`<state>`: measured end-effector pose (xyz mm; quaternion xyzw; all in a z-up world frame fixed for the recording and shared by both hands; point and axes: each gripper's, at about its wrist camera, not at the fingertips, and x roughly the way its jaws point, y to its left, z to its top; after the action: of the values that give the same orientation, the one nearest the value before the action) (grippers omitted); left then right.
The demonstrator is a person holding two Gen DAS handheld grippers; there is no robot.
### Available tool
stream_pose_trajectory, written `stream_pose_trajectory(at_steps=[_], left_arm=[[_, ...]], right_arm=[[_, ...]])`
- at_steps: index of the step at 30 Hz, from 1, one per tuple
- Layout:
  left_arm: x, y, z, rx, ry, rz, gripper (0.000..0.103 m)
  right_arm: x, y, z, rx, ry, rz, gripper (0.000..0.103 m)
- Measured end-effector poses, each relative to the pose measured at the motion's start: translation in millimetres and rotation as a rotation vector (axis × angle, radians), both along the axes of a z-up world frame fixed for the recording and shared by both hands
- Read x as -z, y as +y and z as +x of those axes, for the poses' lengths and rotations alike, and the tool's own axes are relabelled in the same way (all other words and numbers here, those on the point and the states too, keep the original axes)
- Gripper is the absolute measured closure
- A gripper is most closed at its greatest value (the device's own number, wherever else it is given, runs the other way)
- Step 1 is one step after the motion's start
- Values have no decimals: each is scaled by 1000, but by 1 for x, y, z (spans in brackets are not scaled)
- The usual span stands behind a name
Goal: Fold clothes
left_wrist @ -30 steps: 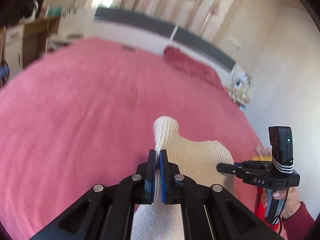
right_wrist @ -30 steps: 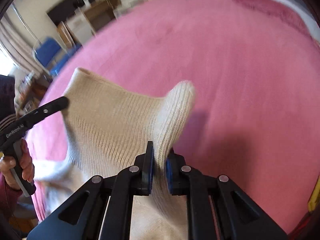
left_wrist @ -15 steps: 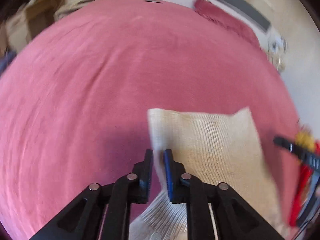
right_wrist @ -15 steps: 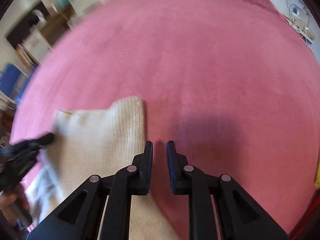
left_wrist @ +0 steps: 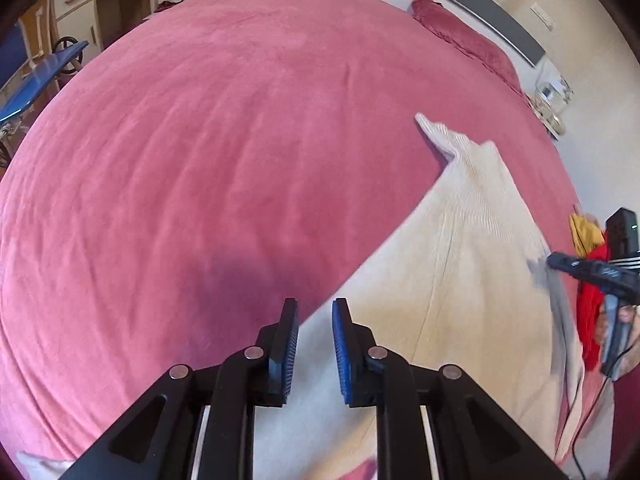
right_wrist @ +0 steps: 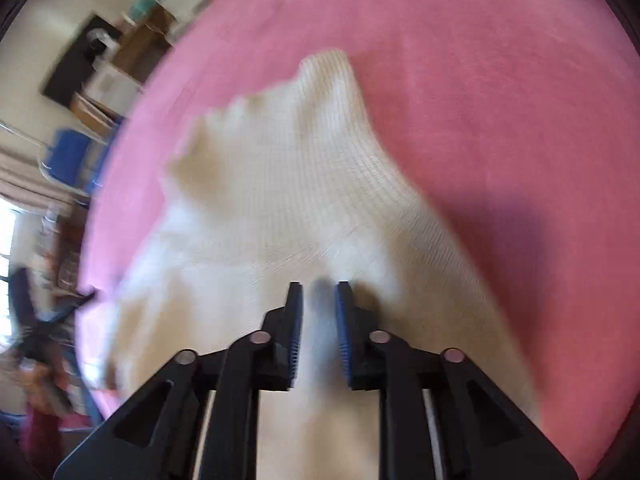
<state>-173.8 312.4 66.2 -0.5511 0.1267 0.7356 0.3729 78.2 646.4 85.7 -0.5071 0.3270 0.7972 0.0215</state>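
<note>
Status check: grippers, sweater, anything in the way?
Left gripper open, empty. Right gripper open over cream sweater, which lies on pink bed. Red and yellow clothes beside it.

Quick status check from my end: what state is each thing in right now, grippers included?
Left gripper: open, empty, above the sweater's edge.
Right gripper: open, empty, over the sweater.
Sweater: cream knit, lying spread on the bedspread, one corner pointing toward the pillow, not held.
Bedspread: pink, lightly wrinkled.
Pillow: at the head of the bed.
Red and yellow clothes: piled at the bed's edge, unfolded.
</note>
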Motion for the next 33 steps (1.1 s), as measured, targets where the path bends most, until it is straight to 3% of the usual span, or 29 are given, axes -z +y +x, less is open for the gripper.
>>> stream_pose_trajectory(at_steps=[2, 5, 8, 11, 16, 20, 23, 25, 28, 31, 33], left_arm=[[2, -26, 1, 13, -2, -11, 83], [9, -50, -14, 14, -80, 19, 79], [10, -63, -14, 21, -116, 56, 75], [25, -58, -21, 79, -160, 21, 75], [34, -48, -12, 210, -191, -1, 75], [38, -49, -14, 247, -215, 3, 75], [32, -52, -10, 231, -123, -51, 100], [21, -57, 6, 230, -43, -62, 101], [-16, -80, 8, 126, 90, -12, 101], [-35, -113, -19, -8, 105, 28, 101], [-19, -117, -32, -42, 108, -68, 101]], right_arm=[[-17, -26, 23, -48, 41, -21, 59], [-34, -83, 59, -123, 74, -56, 57], [-24, -131, 114, -139, 50, -93, 53], [-11, -161, 155, -97, -6, -124, 53], [8, -178, 184, -3, -69, -196, 53], [19, -152, 179, 33, -77, -225, 52], [17, -153, 169, 23, -65, -217, 52], [14, -154, 162, 11, -60, -210, 52], [13, -153, 156, -12, -63, -184, 52], [14, -156, 146, -23, -56, -164, 52], [17, -158, 138, -30, -51, -157, 52]])
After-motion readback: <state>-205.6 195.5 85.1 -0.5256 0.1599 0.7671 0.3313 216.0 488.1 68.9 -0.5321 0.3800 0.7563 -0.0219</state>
